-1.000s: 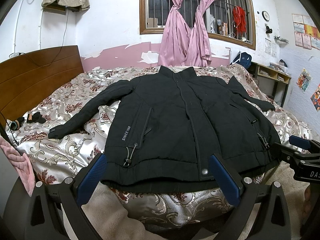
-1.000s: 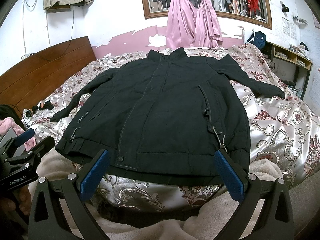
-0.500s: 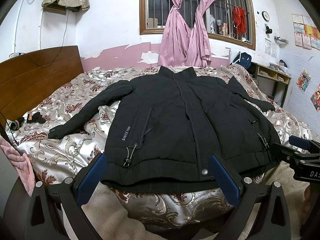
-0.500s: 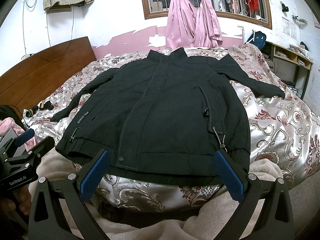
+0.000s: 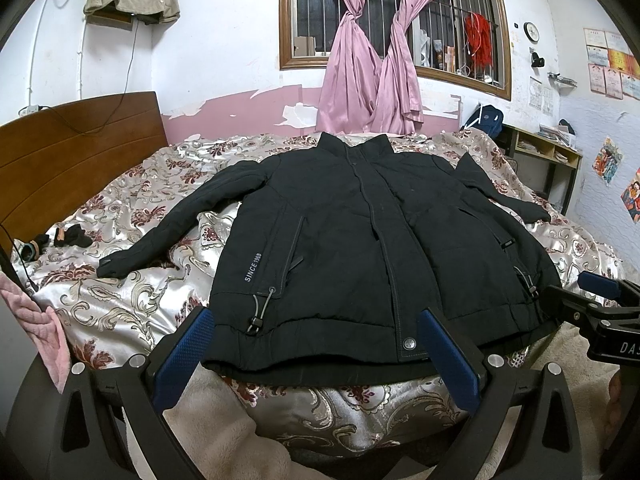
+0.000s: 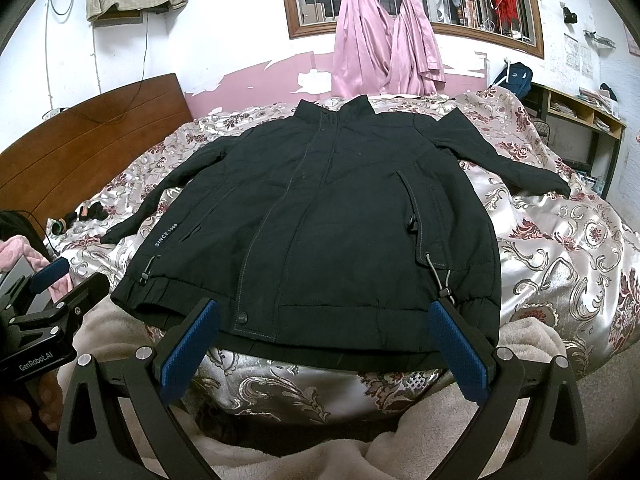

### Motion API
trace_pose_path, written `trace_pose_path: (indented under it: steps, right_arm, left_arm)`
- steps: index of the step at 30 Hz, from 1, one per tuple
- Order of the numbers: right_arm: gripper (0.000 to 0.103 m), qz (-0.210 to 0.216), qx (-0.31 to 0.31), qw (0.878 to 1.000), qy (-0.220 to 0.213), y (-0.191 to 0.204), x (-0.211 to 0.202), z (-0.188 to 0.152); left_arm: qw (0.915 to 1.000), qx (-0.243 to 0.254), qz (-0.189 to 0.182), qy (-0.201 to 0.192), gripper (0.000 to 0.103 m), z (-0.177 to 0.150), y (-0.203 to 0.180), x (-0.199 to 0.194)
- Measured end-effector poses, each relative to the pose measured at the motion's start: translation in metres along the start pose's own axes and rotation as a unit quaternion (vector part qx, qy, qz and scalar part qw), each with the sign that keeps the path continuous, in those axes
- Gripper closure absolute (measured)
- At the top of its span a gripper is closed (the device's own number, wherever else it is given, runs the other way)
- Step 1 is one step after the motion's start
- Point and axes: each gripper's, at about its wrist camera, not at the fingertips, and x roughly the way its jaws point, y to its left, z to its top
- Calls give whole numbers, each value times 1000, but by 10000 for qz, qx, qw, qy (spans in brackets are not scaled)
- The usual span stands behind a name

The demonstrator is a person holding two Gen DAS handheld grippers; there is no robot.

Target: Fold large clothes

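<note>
The black jacket [image 5: 360,248] lay flat, front up, mid-frame on the bed [image 5: 120,304], collar toward the top, hem nearest both tools. The left gripper [image 5: 316,354] and right gripper [image 6: 324,354] gaped empty at it.

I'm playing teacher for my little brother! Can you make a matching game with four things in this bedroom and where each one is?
Things:
1. black jacket
2. pink curtains
3. wall clock
4. black socks

Places:
A. high on the wall, right of the window
B. on the bedspread near the wooden headboard
C. knotted, hanging at the window
D. spread flat on the bed, sleeves out

Pairs: 1-D, 2-C, 3-A, 4-B
</note>
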Motion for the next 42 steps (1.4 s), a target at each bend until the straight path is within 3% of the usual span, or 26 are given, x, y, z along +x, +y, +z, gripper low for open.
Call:
trace_pose_path:
  steps: [30,36,42]
  right_arm:
    - [1,-2,7,10000,-4,1,1,0]
    - [1,-75,-14,10000,43,-1,5,4]
    - [1,-172,193,9997,-30,-22,8,26]
  left_arm:
    - [9999,43,-96,100,0,7,1,1]
    - [9984,-166,-300,452,0,23,4,25]
    - [9960,-307,-328,776,0,62,-3,67]
